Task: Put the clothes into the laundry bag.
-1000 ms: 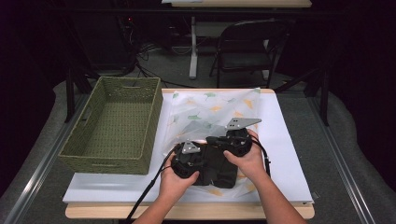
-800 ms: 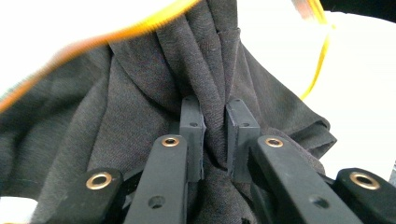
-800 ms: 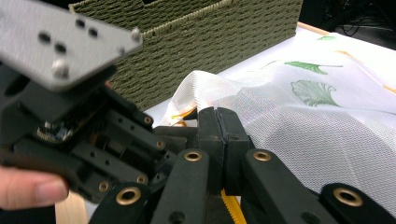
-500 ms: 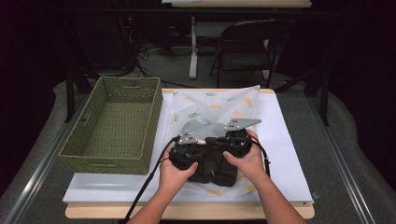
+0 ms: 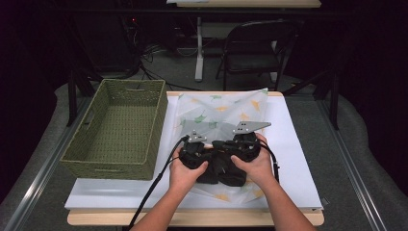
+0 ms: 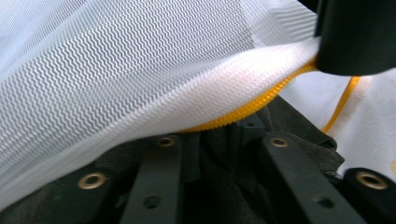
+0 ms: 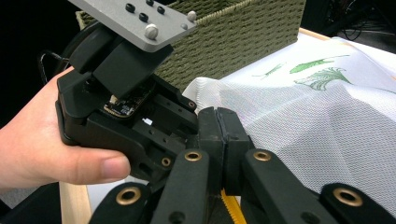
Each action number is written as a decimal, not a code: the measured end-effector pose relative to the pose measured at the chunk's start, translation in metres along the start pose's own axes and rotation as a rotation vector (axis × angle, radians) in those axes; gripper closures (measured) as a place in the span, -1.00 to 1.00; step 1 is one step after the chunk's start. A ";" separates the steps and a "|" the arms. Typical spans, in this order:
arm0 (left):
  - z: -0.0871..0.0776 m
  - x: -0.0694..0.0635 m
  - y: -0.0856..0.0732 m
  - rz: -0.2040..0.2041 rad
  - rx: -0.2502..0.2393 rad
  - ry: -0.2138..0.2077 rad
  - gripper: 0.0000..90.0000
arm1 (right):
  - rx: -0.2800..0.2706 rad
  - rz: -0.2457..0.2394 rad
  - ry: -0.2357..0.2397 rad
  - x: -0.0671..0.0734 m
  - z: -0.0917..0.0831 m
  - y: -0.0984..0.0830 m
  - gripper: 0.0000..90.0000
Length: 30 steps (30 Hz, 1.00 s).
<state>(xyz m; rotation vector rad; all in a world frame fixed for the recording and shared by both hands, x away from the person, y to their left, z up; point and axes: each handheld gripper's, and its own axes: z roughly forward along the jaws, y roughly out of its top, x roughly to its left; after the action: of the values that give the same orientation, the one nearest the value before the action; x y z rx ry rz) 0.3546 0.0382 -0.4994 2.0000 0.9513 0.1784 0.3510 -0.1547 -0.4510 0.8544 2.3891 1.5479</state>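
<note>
Your woven basket (image 5: 118,127) stands on the surface (image 5: 298,144) just left of the mesh bag (image 5: 219,113). Your right claw (image 7: 218,135) is clamped on the bag's yellow-edged hem. Your left claw (image 5: 195,154), just opening, has the bag's fabric draped over its jaws, beside the right.

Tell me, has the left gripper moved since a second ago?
Yes. In the high view the left gripper has shifted slightly away from the person, toward the table's far edge, and closer to the right gripper, judged against the green basket.

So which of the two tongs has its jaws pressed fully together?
The right tongs: in the right gripper view its two black pads meet flat, a yellow zipper edge showing below them. The left tongs beside them cannot be judged.
</note>
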 end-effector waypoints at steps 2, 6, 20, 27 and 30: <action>-0.001 -0.001 -0.001 -0.004 0.007 -0.008 0.53 | 0.002 0.002 -0.002 -0.001 0.000 0.000 0.99; -0.009 -0.003 0.000 -0.003 0.014 -0.007 0.24 | 0.004 0.001 -0.008 -0.002 -0.001 -0.001 0.99; -0.063 -0.018 0.003 0.070 0.006 0.009 -0.11 | 0.004 0.004 -0.015 -0.004 -0.001 -0.002 0.99; -0.061 0.001 -0.016 0.008 0.048 0.020 -0.14 | 0.005 0.007 -0.014 -0.003 0.000 -0.001 0.99; -0.058 0.004 -0.022 0.005 0.057 0.025 -0.15 | 0.005 0.007 -0.013 -0.003 0.000 -0.002 0.99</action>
<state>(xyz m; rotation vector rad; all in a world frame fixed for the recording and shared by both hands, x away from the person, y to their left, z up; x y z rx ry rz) 0.3189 0.0857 -0.4829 2.0571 0.9766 0.1808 0.3529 -0.1571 -0.4528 0.8721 2.3843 1.5354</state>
